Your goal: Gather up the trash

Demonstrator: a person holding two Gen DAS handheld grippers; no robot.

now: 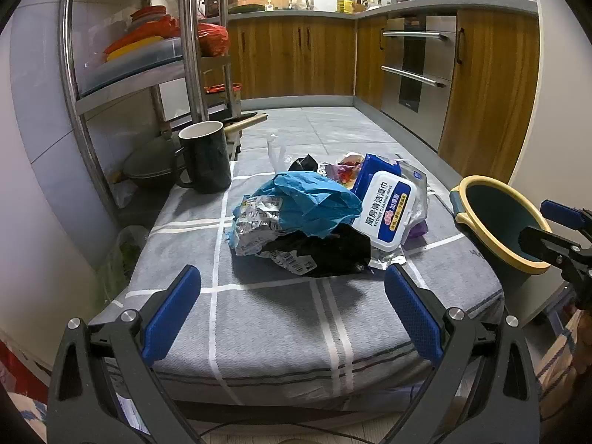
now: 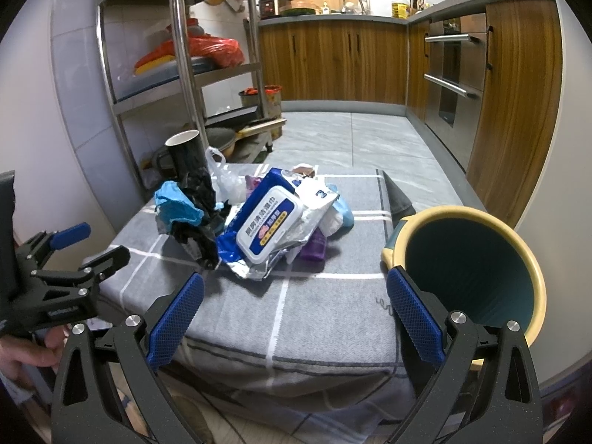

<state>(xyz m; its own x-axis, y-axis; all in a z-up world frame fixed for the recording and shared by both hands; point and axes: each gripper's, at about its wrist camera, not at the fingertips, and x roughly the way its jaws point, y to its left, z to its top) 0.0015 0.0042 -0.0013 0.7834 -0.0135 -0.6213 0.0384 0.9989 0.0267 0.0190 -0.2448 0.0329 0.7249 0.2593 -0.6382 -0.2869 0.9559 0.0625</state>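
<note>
While the trash pile point(image 1: 310, 218) is lying untouched at the centre of the left wrist frame, on the grey checked cloth point(image 1: 259, 318), nothing appears to be collected yet. The wipes packet point(image 1: 384, 218), blue crumpled paper point(image 1: 310, 196), black bag point(image 1: 325, 251) and foil wrapper point(image 1: 255, 229) are all waiting there. The yellow-rimmed bin point(image 2: 466, 270), at the lower right of the right wrist frame, is showing a bare inside. The left gripper point(image 1: 292, 310) and right gripper point(image 2: 296, 314) are both hovering low in their frames, jaws spread wide, holding nothing. Only the right wrist view is showing the bin's interior and a purple item point(image 2: 314, 248); the left view is showing the black mug point(image 1: 205, 159) whole.
</note>
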